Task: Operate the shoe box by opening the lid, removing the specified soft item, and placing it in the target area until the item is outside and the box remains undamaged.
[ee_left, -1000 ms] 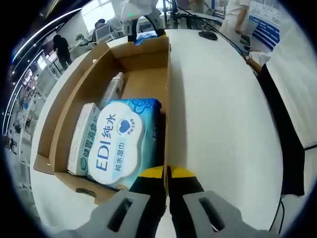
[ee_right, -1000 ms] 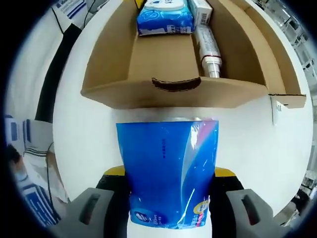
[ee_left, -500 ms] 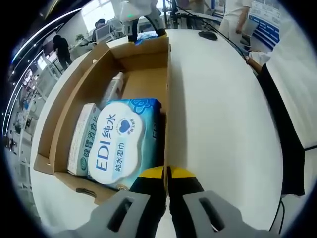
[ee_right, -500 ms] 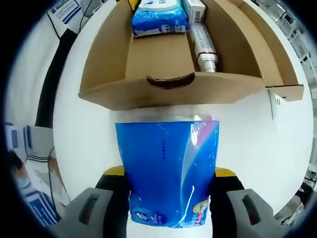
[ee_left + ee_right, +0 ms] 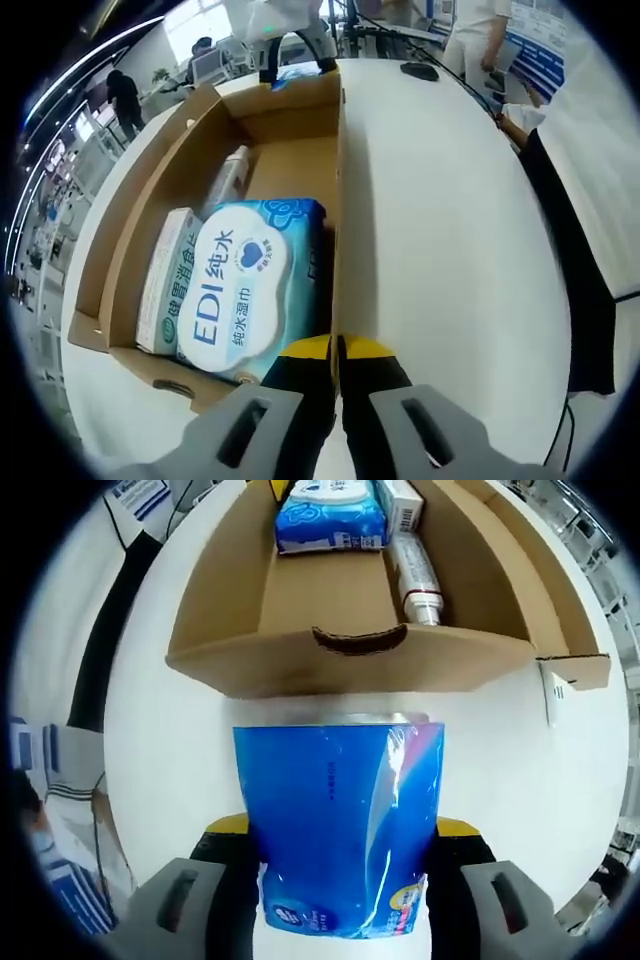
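Observation:
The open cardboard shoe box [image 5: 125,230] lies on a white table [image 5: 450,250]. Inside are a blue-white wet-wipes pack [image 5: 245,285], a white carton [image 5: 165,280] and a tube [image 5: 228,180]. My left gripper [image 5: 337,350] is shut on the top edge of the box's right wall. Beyond the box's far end, the right gripper [image 5: 293,55] shows with something blue. In the right gripper view, my right gripper [image 5: 342,830] is shut on a soft blue pack [image 5: 335,800], held over the table outside the box [image 5: 350,670]. The wipes pack [image 5: 330,515] and tube [image 5: 420,580] lie beyond.
A computer mouse [image 5: 420,71] sits at the table's far side. A person in dark clothes [image 5: 575,290] stands along the table's right edge, and other people stand farther back. A small white tag [image 5: 553,695] lies beside the box corner. Bare tabletop spreads right of the box.
The right gripper view has wobbled slightly, so the box sits a little differently in it. The blue pack stays gripped outside the box. The left gripper view is unchanged.

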The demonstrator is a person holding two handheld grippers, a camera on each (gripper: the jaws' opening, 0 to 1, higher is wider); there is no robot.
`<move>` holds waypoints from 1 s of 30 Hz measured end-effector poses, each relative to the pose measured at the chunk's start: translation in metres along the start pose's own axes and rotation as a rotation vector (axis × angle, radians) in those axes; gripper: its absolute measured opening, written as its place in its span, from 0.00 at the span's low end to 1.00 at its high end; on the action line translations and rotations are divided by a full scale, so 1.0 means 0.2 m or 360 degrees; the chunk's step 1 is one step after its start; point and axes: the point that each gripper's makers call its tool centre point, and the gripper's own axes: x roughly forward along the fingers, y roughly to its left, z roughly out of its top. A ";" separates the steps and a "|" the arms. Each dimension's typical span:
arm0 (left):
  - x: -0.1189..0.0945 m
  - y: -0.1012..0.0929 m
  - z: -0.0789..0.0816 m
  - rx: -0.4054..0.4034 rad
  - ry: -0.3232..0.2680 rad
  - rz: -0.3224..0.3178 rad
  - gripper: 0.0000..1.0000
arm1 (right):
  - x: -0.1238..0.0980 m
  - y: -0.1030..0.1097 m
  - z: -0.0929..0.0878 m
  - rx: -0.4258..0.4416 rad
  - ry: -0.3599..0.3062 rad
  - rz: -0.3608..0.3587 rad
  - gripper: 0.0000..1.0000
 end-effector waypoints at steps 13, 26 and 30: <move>-0.01 -0.01 0.00 -0.0004 0.0000 -0.0005 0.01 | 0.00 0.01 0.00 0.0010 0.0008 0.0021 0.68; -0.01 0.00 -0.01 -0.0003 0.0002 -0.0004 0.01 | -0.08 0.02 0.02 0.0086 -0.0150 -0.0126 0.77; -0.01 0.00 0.00 -0.0003 0.0003 -0.0004 0.01 | -0.13 0.03 0.04 0.0136 -0.0215 -0.0166 0.82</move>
